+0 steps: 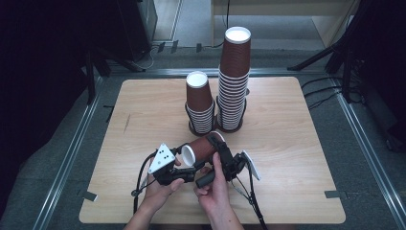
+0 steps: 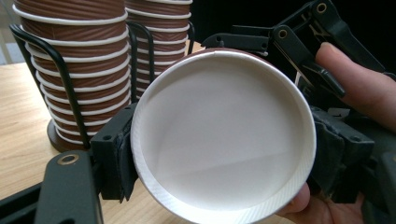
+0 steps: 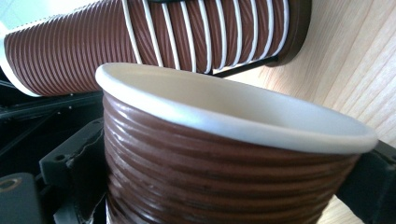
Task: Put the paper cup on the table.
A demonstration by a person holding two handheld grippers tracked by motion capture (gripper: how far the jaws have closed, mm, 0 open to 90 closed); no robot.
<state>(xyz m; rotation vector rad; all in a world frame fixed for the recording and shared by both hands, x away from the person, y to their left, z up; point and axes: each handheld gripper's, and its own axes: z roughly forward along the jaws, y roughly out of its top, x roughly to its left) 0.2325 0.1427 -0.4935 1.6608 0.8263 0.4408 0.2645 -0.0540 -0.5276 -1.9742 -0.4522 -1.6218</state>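
Note:
A brown ribbed paper cup (image 1: 203, 147) lies level above the front middle of the wooden table (image 1: 292, 153), held from both sides. My left gripper (image 1: 186, 160) is shut on its white end (image 2: 224, 135), with one black jaw on each side of the rim. My right gripper (image 1: 211, 146) grips the ribbed wall of the cup (image 3: 224, 177) farther along, its jaws pressed against both sides. In the left gripper view the right gripper (image 2: 289, 46) and a person's finger (image 2: 359, 84) show behind the cup.
Two stacks of upturned brown cups stand in black wire holders at the table's back middle: a short stack (image 1: 199, 103) and a taller stack (image 1: 234, 76). They are close behind the held cup (image 2: 79, 70) (image 3: 140, 42). Bare wood lies left and right of them.

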